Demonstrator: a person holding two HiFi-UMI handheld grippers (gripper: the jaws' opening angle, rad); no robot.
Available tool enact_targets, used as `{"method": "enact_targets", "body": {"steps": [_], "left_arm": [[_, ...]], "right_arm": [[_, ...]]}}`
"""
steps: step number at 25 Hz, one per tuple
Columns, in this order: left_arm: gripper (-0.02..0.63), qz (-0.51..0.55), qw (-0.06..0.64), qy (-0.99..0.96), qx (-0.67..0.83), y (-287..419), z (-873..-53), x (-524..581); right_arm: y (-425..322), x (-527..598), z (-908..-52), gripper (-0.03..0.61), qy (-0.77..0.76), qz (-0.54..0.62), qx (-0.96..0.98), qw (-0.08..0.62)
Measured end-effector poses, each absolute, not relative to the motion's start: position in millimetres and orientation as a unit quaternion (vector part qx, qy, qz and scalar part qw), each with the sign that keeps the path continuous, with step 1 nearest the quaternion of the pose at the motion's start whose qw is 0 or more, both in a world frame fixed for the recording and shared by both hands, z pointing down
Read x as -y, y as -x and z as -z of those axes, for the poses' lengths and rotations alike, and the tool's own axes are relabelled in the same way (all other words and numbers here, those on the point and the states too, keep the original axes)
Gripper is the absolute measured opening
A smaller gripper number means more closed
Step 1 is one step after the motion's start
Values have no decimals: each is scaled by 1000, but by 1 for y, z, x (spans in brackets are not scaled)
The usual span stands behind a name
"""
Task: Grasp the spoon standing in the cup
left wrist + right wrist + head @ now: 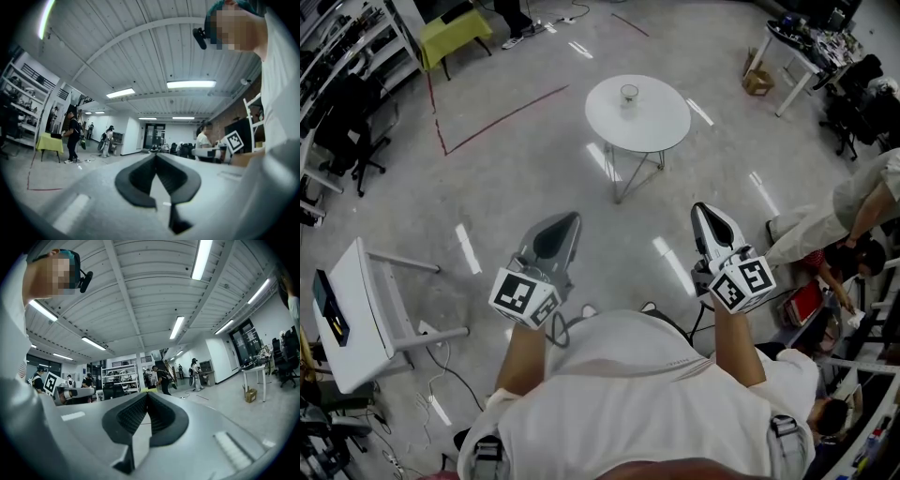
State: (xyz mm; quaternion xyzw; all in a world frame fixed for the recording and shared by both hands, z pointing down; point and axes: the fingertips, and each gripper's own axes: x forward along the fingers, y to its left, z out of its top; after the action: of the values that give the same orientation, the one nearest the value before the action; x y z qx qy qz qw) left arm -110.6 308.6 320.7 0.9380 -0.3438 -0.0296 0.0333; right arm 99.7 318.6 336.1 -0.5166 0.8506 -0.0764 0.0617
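A clear cup (629, 94) with a spoon standing in it sits on the round white table (661, 127), far ahead in the head view. Both grippers are held close to the person's chest, well short of the table. My left gripper (572, 218) points forward, its jaws meeting at the tips with nothing between them. My right gripper (700, 208) does the same. In the left gripper view the left gripper (155, 155) is shut and aimed level across the room; in the right gripper view the right gripper (146, 393) is shut too. Neither gripper view shows the cup.
A white side table (356, 314) stands at the left. A yellow table (455, 28) and shelving (342, 56) are at the far left, a desk (797, 42) at the far right. A crouching person (853, 211) is at the right. Red tape (502, 117) marks the floor.
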Motion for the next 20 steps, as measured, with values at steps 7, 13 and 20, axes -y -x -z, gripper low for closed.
{"method": "enact_targets", "body": {"steps": [7, 13, 20], "left_arm": [[1, 31, 37, -937, 345, 169, -330, -287], [0, 34, 48, -939, 339, 190, -339, -257], [1, 23, 61, -942, 329, 167, -353, -202]], "right_arm": [[-45, -292, -347, 6, 518, 90, -849, 58], [-21, -270, -356, 6, 518, 92, -849, 47], [-47, -215, -370, 6, 528, 116, -839, 53]]}}
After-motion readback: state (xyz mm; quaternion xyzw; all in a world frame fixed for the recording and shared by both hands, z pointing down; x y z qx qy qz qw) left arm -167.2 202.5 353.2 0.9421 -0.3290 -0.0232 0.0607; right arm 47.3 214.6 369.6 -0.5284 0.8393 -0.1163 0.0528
